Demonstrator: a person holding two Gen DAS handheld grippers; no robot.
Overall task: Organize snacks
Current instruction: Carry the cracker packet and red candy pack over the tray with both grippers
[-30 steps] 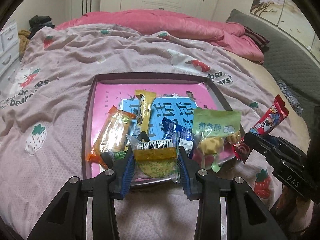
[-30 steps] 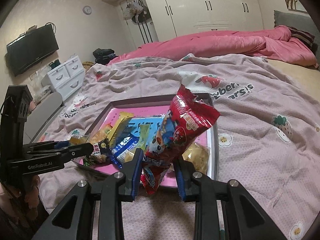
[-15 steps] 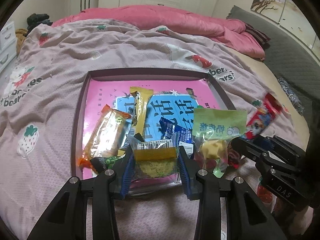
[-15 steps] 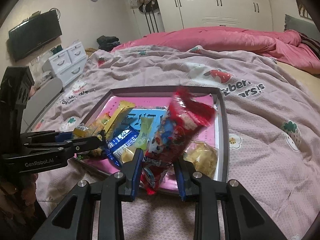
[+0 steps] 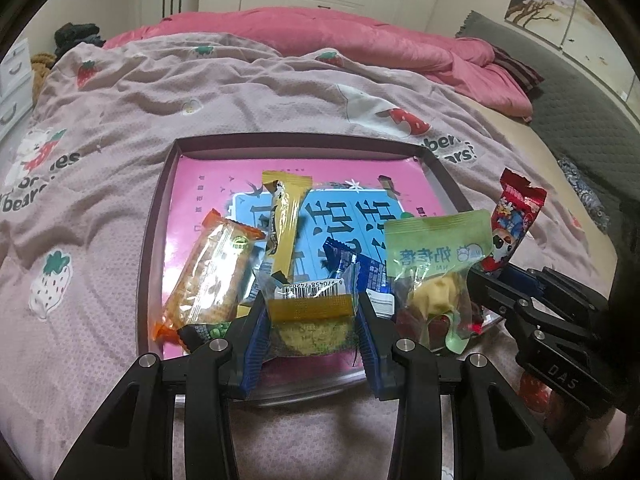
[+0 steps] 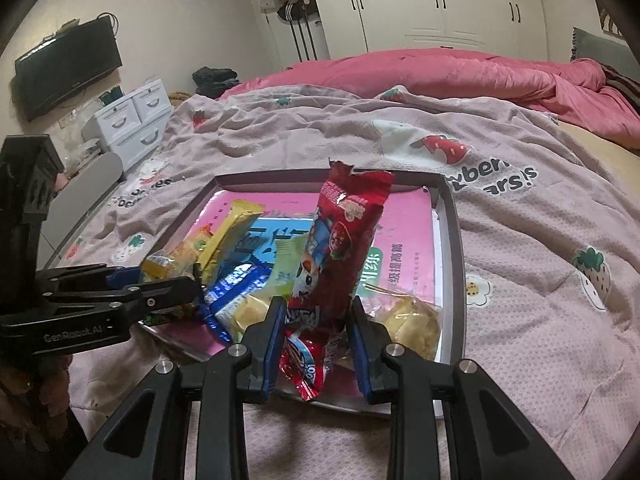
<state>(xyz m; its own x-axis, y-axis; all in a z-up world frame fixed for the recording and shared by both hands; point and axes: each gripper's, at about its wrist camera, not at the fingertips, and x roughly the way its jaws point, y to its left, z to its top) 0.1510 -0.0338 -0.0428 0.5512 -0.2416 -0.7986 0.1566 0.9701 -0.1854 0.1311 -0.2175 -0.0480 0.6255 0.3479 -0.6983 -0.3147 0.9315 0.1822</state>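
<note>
Left gripper (image 5: 310, 320): jaws clamped on clear cracker packet (image 5: 308, 316), held over near edge of tray (image 5: 154, 240) on bed (image 5: 100, 128). Right gripper (image 6: 316, 330): jaws clamped on red snack packet (image 6: 340, 240), upright above tray's near right corner.

A shallow dark-rimmed rectangular tray (image 5: 158, 216) sits on the pink strawberry-print bedspread (image 5: 100, 128), with a rumpled rose-pink quilt (image 5: 340, 36) behind it. Inside, along the near edge from left to right, lie an orange cracker packet (image 5: 212, 276), a long yellow wrapper (image 5: 285, 224), a blue foil packet (image 5: 366, 272) and a pale green pouch (image 5: 436, 248). White wardrobe doors (image 6: 432, 4) stand beyond the bed.
</note>
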